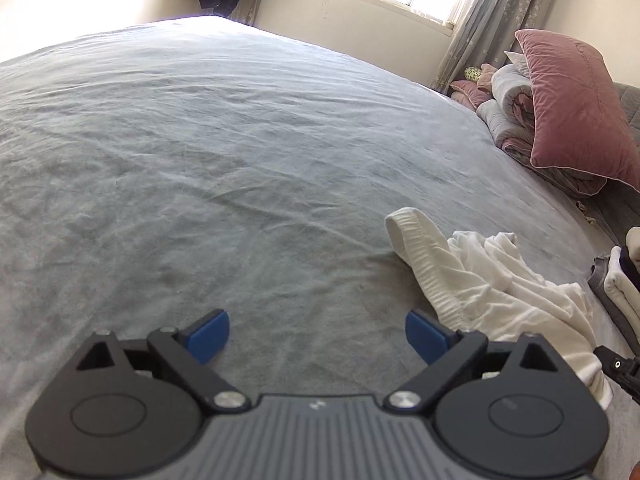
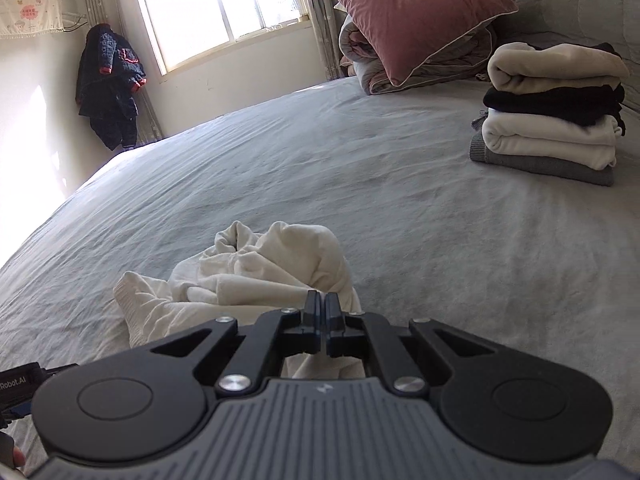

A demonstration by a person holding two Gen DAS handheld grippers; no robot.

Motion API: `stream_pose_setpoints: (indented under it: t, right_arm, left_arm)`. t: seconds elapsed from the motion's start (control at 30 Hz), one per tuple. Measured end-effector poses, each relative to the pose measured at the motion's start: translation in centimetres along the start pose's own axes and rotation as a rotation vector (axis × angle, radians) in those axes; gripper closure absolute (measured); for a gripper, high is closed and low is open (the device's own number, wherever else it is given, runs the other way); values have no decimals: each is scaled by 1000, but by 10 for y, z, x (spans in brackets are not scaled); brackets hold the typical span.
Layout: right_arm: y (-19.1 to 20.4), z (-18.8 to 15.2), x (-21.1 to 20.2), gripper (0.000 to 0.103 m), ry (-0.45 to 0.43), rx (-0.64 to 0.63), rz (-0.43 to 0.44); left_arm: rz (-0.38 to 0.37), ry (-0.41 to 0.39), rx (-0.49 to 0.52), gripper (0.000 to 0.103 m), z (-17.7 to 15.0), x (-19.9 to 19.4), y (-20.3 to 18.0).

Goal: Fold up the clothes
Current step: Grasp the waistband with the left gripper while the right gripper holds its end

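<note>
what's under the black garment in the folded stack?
Under the black garment lie a folded white piece, then a grey one on the bed. Anything beneath the grey one is covered.

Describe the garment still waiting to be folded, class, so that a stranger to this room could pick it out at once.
Start at the wide grey bed under the window. Near its front edge, right before the right gripper, lies a crumpled white garment with a ribbed band. Unlike the folded stack near the pink pillow, it is loose and bunched.
</note>
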State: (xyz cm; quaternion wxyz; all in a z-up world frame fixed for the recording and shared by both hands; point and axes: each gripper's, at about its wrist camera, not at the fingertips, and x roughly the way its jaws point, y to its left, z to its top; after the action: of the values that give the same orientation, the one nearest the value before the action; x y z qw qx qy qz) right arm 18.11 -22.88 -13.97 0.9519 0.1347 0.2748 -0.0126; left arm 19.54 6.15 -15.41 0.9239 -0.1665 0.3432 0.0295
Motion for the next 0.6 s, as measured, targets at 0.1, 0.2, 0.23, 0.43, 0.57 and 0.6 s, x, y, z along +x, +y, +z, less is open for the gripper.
stream_pose_setpoints:
  t: [0.1, 0.2, 0.23, 0.43, 0.57, 0.6]
  right_arm:
    - [-12, -1, 5, 102, 26, -3, -49]
    - [-21, -4, 1, 100, 43, 23, -21]
    - [-23, -5, -1, 99, 46, 31, -9]
    - [0, -18, -33, 88, 69, -44, 110]
    - [26, -32, -48, 79, 89, -121, 214]
    - [33, -35, -51, 69, 92, -143, 236]
  left_arm:
    - [-71, -1, -16, 13, 9, 13, -3]
    - [-138, 11, -44, 20, 20, 28, -4]
    - [-162, 15, -59, 22, 23, 33, -2]
    - [-318, 51, -241, 50, 33, 61, 12]
    - [-356, 29, -320, 50, 30, 68, 17]
    - [-363, 22, -338, 50, 29, 70, 18]
